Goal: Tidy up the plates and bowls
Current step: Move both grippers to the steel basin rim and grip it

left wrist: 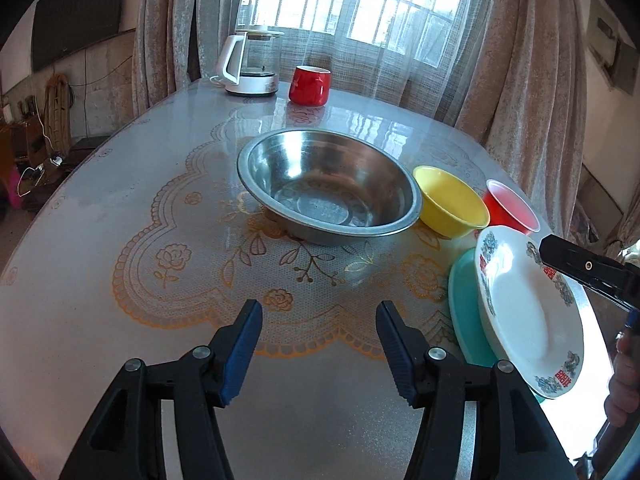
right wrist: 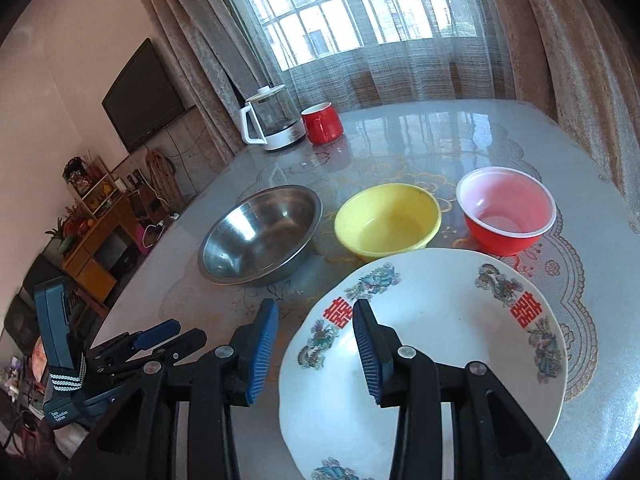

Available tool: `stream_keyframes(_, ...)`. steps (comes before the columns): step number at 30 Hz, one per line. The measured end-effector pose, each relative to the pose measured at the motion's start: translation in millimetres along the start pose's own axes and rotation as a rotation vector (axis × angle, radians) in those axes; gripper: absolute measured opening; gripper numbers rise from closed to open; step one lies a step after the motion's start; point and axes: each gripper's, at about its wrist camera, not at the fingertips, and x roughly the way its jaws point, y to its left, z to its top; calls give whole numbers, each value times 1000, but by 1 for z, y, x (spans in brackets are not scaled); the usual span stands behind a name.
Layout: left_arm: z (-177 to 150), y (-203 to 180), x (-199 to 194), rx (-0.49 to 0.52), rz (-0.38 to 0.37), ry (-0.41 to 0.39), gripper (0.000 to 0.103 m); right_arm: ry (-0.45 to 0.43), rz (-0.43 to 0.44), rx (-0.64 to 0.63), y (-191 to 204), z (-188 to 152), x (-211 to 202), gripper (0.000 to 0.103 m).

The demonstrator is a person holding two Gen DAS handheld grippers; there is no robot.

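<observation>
Now my left gripper (left wrist: pixel 319 346) has its jaws well apart, with nothing between the blue pads, only the bare table (left wrist: pixel 120 360) and its lace pattern below; my right gripper (right wrist: pixel 316 350) has its jaws partly apart across the rim of the white plate (right wrist: pixel 440 340), the right pad over the plate and the left pad outside it; whether the pads press on the rim I cannot tell; in the left wrist view this plate is tilted, and its low edge is at a teal plate (left wrist: pixel 464 308) which lies flat on the table; beyond stand in a row the steel bowl (left wrist: pixel 328 188), the yellow bowl (left wrist: pixel 450 200) and the red bowl (left wrist: pixel 510 210); far behind, near the curtain, are a kettle (left wrist: pixel 250 62) and a red mug (left wrist: pixel 310 85)
</observation>
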Motion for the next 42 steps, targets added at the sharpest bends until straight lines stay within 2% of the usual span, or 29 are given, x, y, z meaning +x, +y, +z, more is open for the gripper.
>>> stream_keyframes(4, 10, 21, 2, -39, 43, -16, 63, 55, 58, 16, 12, 14, 28, 39)
stream_keyframes(9, 25, 44, 11, -108, 17, 0, 63, 85, 80, 2, 24, 38, 59, 39)
stream_keyframes(21, 59, 62, 31, -149, -21, -15, 62, 160, -35, -24, 22, 94, 135, 39)
stream_keyframes(28, 70, 63, 47, -148, -31, -2, 61, 181, -80, -39, 21, 107, 161, 39)
stream_keyframes(35, 72, 59, 61, -129, -41, 24, 54, 187, -110, -81, 25, 114, 170, 39)
stream_keyframes(38, 73, 59, 64, -130, -41, 30, 54, 177, -133, -74, 21, 117, 172, 39)
stream_keyframes(42, 73, 56, 65, -125, -43, 33, 50, 208, -140, -76, 17, 118, 182, 39)
